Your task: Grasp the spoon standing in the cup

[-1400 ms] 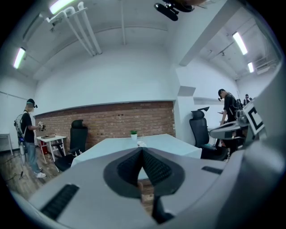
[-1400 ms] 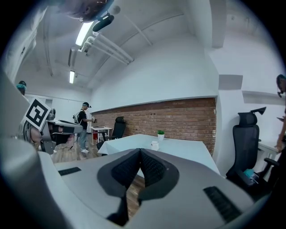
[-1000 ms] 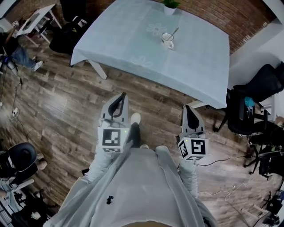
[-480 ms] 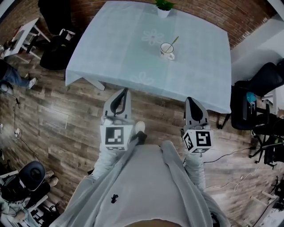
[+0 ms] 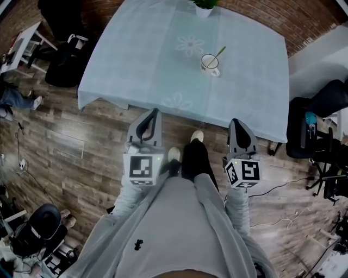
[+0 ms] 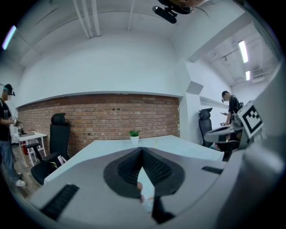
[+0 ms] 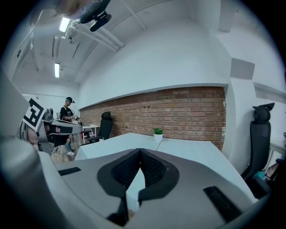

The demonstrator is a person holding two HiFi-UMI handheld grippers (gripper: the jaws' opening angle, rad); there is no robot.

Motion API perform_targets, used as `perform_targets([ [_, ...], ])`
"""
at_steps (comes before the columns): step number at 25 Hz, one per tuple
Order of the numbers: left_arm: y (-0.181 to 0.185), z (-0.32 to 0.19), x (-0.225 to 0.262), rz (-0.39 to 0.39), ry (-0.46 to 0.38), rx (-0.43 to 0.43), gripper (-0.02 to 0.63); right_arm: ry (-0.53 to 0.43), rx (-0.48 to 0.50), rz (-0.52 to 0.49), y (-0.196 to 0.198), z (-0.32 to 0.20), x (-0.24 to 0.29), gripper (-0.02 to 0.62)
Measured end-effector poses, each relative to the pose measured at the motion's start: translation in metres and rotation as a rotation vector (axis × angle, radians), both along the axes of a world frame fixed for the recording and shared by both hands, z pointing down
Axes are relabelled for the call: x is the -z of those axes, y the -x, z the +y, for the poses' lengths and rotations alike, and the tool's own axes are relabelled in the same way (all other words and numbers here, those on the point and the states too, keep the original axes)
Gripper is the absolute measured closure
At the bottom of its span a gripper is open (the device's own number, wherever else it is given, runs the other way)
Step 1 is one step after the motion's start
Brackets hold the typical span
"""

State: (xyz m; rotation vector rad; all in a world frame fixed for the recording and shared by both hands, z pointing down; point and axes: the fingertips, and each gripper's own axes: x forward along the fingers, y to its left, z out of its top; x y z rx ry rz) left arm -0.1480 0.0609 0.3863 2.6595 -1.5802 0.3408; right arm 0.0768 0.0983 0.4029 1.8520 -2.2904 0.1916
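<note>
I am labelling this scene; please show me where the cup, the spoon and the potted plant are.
cup (image 5: 211, 67), head view, white side wall.
spoon (image 5: 220, 52), head view, handle above the rim.
potted plant (image 5: 204, 11), head view, white pot.

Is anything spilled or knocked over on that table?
No, nothing looks wrong. The cup stands upright on the tablecloth with the spoon leaning in it. The little potted plant stands straight at the far edge, and no spill shows on the cloth.
</note>
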Motion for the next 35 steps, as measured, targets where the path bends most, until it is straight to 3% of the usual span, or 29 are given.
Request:
perform_targets([
  [8,-0.027,-0.056,-0.011,-0.005,0.017,-0.005,0.589,0.014,0.019,0.002,-0.019,-0.06,-0.01,0.578],
  [21,-0.103,-0.194,0.015,0.011,-0.015,0.022,0.589,-0.036,0.059,-0.011,-0.089,-0.212,0.017,0.578],
  [29,-0.121,-0.232,0.026,0.009,-0.035,0.05,0.589,-0.043,0.112,-0.011,-0.098,-0.258,0.018,0.578],
  [35,-0.12,-0.247,0.025,-0.012,-0.039,0.025,0.589,-0.033,0.115,-0.007,-0.092,-0.271,0.019,0.58],
])
